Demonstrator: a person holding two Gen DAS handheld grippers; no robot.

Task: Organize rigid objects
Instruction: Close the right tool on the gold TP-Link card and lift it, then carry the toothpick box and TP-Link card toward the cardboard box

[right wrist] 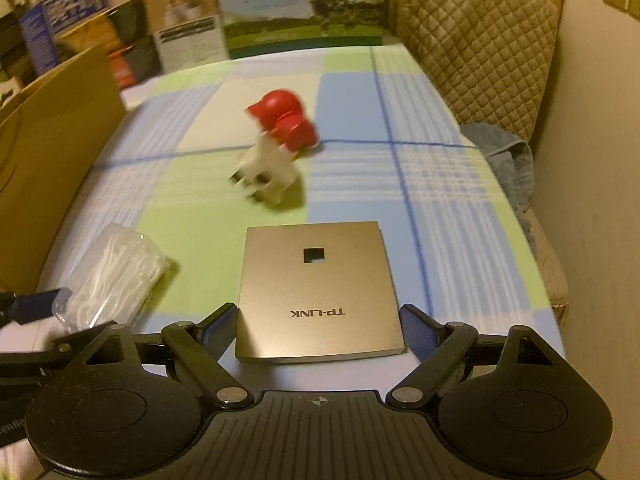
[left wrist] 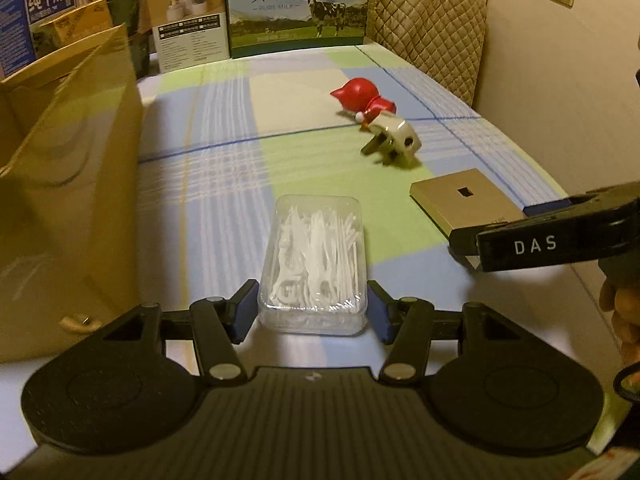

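Four loose things on the checked cloth (left wrist: 224,128): one clear plastic floss-pick box (left wrist: 314,258), one flat gold TP-LINK panel (right wrist: 320,292), one glossy red figurine (left wrist: 362,96), one white plug adapter (left wrist: 396,142). Left gripper (left wrist: 312,310) pinches the box; right gripper (right wrist: 316,332) straddles the panel, contact unclear. One cardboard box (left wrist: 68,184) sits left.

My right gripper (right wrist: 316,330) clamps the flat gold square TP-LINK box (right wrist: 318,292) by its sides. Clear plastic floss-pick box (right wrist: 114,280) lies at left, blurred.
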